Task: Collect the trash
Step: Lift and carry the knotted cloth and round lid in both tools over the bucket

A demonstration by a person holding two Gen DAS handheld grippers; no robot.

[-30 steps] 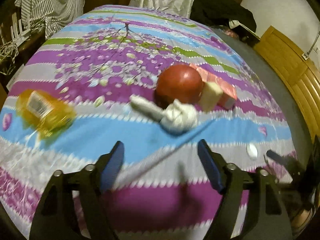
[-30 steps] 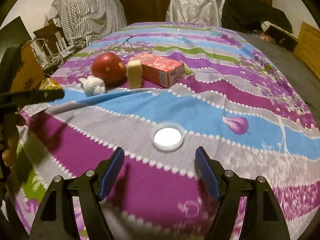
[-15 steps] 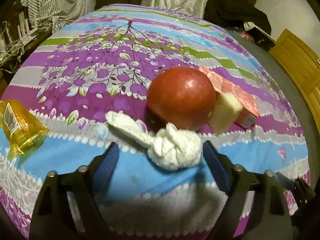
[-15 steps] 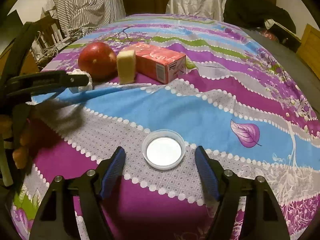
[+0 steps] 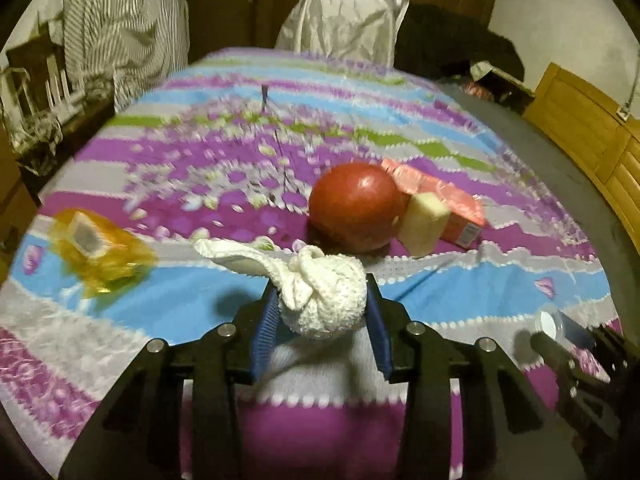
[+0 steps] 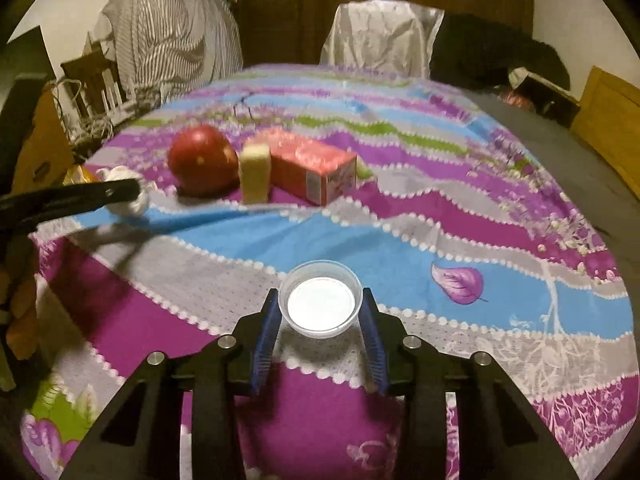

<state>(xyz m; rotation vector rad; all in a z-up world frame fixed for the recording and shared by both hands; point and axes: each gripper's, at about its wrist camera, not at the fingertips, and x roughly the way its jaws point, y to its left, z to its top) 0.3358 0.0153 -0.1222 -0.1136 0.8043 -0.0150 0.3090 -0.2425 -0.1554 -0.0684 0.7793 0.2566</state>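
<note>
In the left wrist view my left gripper [image 5: 322, 304] is shut on a knotted white cloth wad [image 5: 324, 294], its tail trailing left. The wad also shows in the right wrist view [image 6: 128, 192] behind the left gripper's finger. In the right wrist view my right gripper [image 6: 320, 308] is shut on a small clear plastic cup with a white bottom [image 6: 321, 299]; the same cup shows at the right edge of the left wrist view [image 5: 554, 320]. A yellow crumpled wrapper [image 5: 100, 248] lies at the left on the bedspread.
A red apple [image 5: 356, 208], a pale yellow sponge block [image 5: 424, 222] and a pink carton [image 5: 440, 200] stand together mid-bed on the striped purple bedspread [image 6: 460, 208]. A chair with white cover [image 6: 380, 40] stands behind; wooden furniture [image 5: 592, 128] at right.
My left gripper moved up to the white wad and closed on it. My right gripper advanced to the plastic cup and closed on it.
</note>
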